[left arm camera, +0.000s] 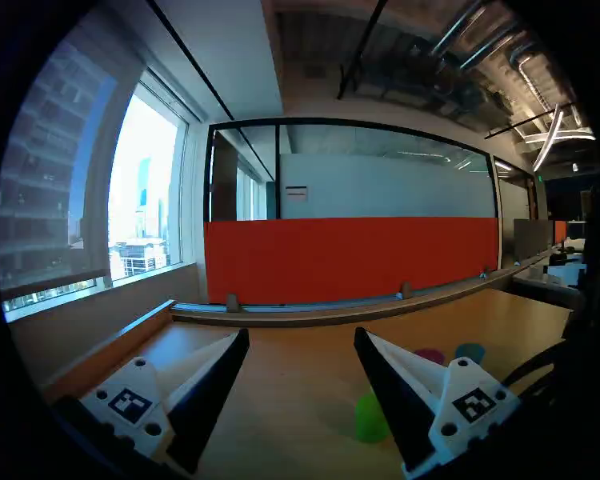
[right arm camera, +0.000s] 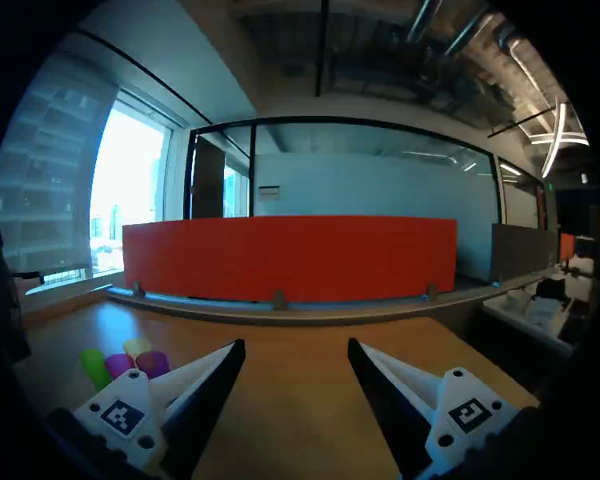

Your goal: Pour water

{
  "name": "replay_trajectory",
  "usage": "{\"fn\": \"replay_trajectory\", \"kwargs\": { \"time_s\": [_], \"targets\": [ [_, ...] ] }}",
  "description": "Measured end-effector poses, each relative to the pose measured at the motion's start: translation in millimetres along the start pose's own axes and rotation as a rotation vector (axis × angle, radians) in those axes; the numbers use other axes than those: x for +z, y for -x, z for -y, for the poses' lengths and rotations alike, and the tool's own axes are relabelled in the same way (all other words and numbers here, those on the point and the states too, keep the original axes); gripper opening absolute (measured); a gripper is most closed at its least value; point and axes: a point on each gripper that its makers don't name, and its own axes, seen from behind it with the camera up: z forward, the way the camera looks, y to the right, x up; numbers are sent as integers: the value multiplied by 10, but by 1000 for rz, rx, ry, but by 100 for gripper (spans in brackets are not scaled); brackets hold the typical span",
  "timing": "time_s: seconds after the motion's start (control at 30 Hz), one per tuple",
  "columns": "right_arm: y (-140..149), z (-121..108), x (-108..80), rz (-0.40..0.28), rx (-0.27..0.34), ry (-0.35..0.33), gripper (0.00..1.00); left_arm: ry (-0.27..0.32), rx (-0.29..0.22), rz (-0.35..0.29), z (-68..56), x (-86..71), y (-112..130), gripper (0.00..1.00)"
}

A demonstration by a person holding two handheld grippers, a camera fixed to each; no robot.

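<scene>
Looks like the very start: reaching for a cup, nothing gripped yet. Travel low and level over the wooden worktop, well short of the orange screen along its far edge. Left claw: fingers spread wide, nothing between them. Right claw: likewise spread and empty. Good as a starting width for straddling a cup.

Steer the left claw toward the right side of its own view, to the green cup on the worktop, half hidden behind one finger, with the pink cup and blue cup farther off, just beside each other. Steer the right claw toward the left side of its own view, to the bunch of cups standing close together on the worktop.

Pick one cup per claw, straddle its wall squarely before closing, and squeeze gently against likely slipping or denting of light plastic. Lift upright to avoid spilling. Cannot tell a filled cup from an empty one here, so check before tilting. Pour slowly, rim close above the receiving cup, with the other claw steadying it.

Counting, big to small: one run of windows, one orange screen, one worktop, two claws of two fingers each. Three cups in the left gripper view: green, pink, blue. Four in the right gripper view: green, yellow, two purple-toned. Cannot tell repeats across the two views.
</scene>
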Motion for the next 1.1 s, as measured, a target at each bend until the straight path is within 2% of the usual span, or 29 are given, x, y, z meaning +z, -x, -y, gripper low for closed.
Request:
{"fn": "replay_trajectory", "kwargs": {
  "time_s": [0.2,0.5,0.6,0.8,1.1],
  "targets": [
    [-456,94,-1,-17,-13,-39,99,45,8,-1,-64,33,-372,98],
    [-940,265,4,-18,-9,-100,99,77,-9,12,-38,80,-777,98],
    [-1012,287,15,-27,-14,-111,99,95,-25,13,-45,92,-870,98],
    [-966,349,27,-15,-18,-139,99,122,-48,34,-84,140,-857,98],
    [-935,485,40,-5,-29,-244,99,243,-72,29,-294,120,-831,98]
  ]
}}
